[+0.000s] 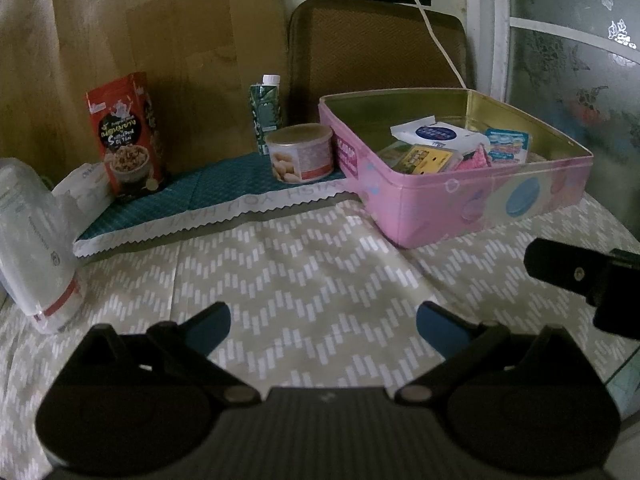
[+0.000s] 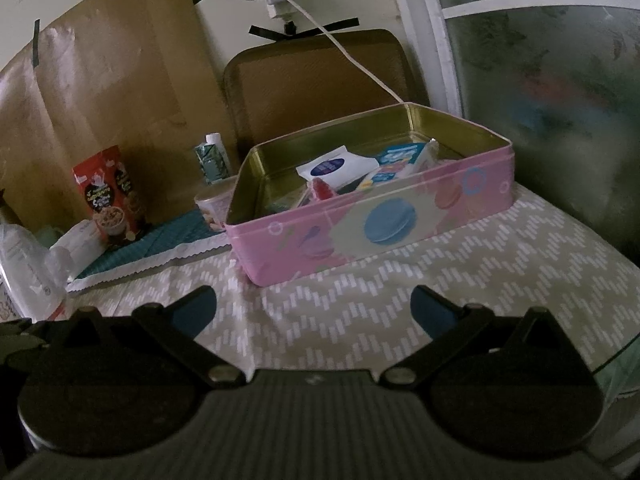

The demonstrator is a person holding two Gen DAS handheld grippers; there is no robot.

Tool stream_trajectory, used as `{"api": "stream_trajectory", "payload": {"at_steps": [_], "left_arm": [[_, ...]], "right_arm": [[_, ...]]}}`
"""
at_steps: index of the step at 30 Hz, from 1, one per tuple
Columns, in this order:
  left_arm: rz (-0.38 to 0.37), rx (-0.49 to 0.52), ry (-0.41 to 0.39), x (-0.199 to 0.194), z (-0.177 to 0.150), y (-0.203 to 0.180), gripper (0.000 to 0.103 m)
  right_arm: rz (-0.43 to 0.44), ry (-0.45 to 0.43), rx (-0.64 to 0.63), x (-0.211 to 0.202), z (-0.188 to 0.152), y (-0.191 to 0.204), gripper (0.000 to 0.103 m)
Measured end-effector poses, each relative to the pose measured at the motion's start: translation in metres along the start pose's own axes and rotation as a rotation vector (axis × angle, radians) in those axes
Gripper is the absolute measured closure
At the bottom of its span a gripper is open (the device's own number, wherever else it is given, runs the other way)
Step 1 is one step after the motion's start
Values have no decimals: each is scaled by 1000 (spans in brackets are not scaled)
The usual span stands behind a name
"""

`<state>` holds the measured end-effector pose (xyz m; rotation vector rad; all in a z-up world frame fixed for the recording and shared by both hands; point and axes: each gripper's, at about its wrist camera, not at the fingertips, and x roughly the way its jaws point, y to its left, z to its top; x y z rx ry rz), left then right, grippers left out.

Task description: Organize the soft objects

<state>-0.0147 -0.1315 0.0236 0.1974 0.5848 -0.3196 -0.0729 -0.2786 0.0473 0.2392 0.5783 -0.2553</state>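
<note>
- Left wrist view: we judge two soft packs unsorted at the table's left edge, the clear plastic pack [image 1: 34, 240] and white pouch [image 1: 84, 192].
- We hold the left gripper [image 1: 323, 330] and right gripper [image 2: 313, 312] spread, empty.
- Several packets already lie in the pink tin [image 1: 480, 204] toward the right edge.

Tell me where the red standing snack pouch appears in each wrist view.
Left wrist view: the red standing snack pouch is upper left, on the teal mat.
Right wrist view: the pouch is at mid left, on the same mat.
Shared landmark: the open pink tin box, right of it in both.
</note>
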Motion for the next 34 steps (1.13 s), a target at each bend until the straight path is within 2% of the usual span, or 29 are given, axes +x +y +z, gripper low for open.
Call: {"api": "stream_trajectory", "payload": {"at_steps": [30, 34], "left_arm": [[1, 0, -14, 2, 0, -1, 0], [-22, 3, -17, 1, 0, -2, 0]], "right_arm": [[3, 11, 9, 4, -3, -3, 0], [3, 14, 12, 4, -3, -5, 0]]}}
